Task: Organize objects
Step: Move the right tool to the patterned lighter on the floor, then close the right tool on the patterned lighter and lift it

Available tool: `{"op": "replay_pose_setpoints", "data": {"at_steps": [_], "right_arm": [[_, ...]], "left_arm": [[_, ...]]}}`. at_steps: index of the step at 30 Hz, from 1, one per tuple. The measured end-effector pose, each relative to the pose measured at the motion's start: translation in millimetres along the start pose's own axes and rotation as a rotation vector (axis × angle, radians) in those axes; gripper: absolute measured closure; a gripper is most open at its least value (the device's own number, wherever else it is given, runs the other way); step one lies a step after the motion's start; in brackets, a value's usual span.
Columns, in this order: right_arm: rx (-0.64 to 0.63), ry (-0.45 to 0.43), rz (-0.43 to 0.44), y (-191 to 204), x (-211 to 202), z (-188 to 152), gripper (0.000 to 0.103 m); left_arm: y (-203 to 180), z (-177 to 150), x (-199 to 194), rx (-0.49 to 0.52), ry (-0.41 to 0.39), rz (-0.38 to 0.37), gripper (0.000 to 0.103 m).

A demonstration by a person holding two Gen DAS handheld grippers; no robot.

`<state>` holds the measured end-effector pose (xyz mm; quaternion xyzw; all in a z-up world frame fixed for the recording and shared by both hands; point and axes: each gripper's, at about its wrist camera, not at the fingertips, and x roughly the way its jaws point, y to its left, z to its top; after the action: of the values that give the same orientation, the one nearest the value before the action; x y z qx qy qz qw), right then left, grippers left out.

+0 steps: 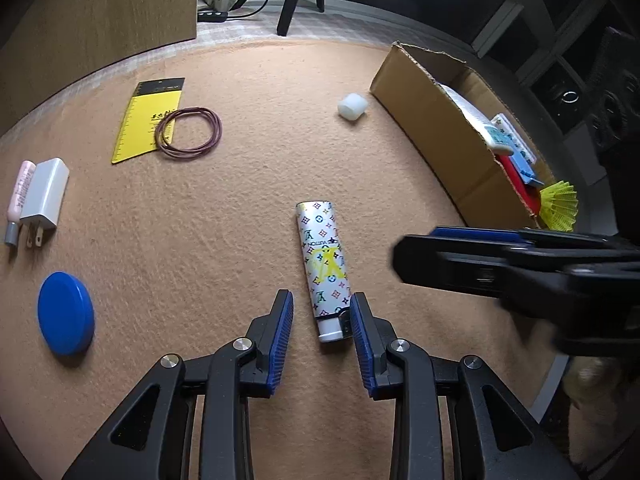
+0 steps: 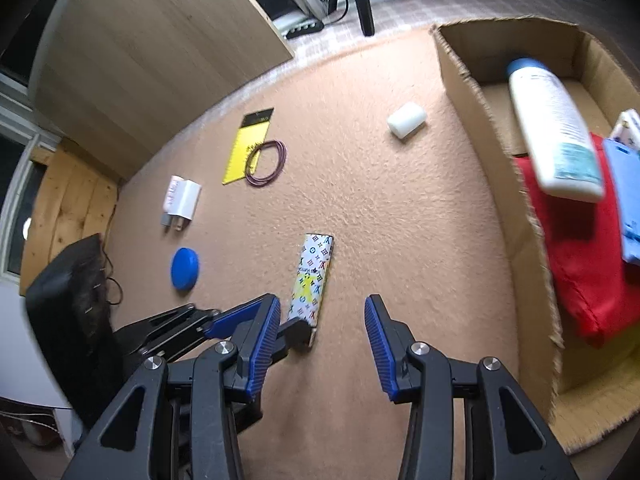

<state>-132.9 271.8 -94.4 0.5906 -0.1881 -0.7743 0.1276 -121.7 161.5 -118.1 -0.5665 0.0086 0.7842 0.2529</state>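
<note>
Mid-pick: my left gripper fingers apart, straddling patterned lighter mid-tabletop, not pinching. My right gripper apart, empty. Next: close, carry into cardboard box.

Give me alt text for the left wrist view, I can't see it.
The left tongs hang open over tan felt, straddling the white end of a patterned lighter without pressing it. The right tongs reach in from the right; a cardboard box of items sits behind.
</note>
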Motion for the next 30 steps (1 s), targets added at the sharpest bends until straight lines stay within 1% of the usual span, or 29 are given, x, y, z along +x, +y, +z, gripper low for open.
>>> {"op": "replay_pose_setpoints", "data": {"at_steps": [6,16,18,20,26,30], "right_arm": [[-0.006,0.032,-0.019,3,22,5,0.063],[-0.028,0.05,-0.025,5,36,6,0.067],[-0.038,0.045,-0.03,7,38,6,0.067],[-0.057,0.041,-0.034,10,39,6,0.068],[-0.092,0.033,-0.046,15,42,6,0.071],[-0.11,0.035,-0.046,18,44,6,0.078]], "left_arm": [[6,1,2,-0.01,-0.008,0.009,0.071],[3,1,3,-0.018,-0.038,0.06,0.07],[3,0,3,-0.02,-0.043,0.071,0.068],[3,0,3,-0.018,-0.048,0.078,0.067],[5,1,4,-0.032,-0.055,0.058,0.067],[6,2,6,-0.045,-0.053,0.033,0.067]]}}
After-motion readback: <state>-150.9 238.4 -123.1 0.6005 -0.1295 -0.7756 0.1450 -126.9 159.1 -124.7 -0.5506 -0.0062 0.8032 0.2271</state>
